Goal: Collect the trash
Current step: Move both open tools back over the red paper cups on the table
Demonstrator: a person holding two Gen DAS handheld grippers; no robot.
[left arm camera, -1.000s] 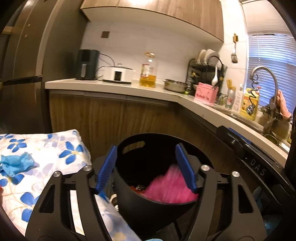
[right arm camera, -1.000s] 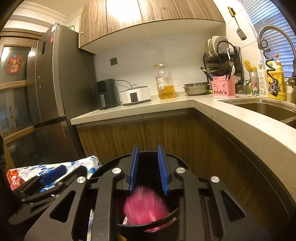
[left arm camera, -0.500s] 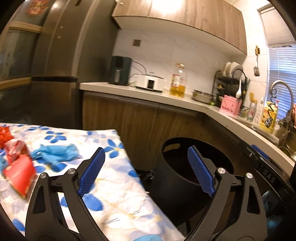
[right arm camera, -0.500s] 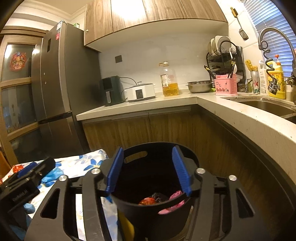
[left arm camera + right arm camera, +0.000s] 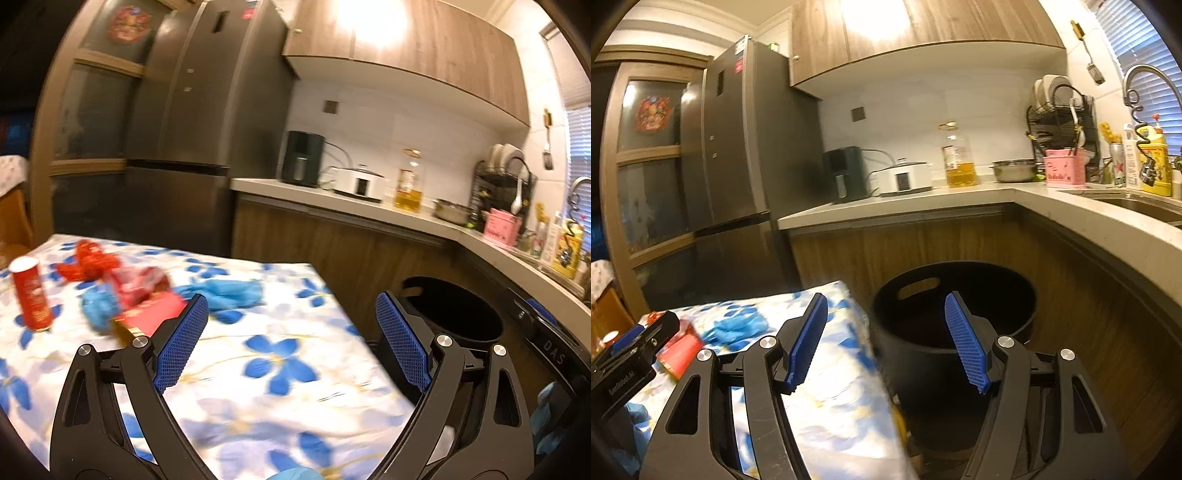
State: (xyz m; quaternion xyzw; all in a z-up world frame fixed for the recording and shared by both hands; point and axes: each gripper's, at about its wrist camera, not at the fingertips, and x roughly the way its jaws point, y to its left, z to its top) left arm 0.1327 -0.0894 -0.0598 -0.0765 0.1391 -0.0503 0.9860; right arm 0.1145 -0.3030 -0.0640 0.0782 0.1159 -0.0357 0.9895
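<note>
Left wrist view: left gripper (image 5: 291, 341) was spread, empty, over the table (image 5: 280, 373); right gripper (image 5: 886, 339) had just been opening, empty. Wrappers (image 5: 136, 284) and can (image 5: 31, 293) remained. Risk: toppling the can.

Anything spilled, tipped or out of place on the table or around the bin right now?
Nothing spilled or tipped. The red cylindrical can stands upright on the blue-flowered tablecloth; crumpled red wrappers, a flat red packet and blue disposable gloves lie loose there, uncollected. The round black bin stands upright beside the table. Both tools are open and empty.
</note>
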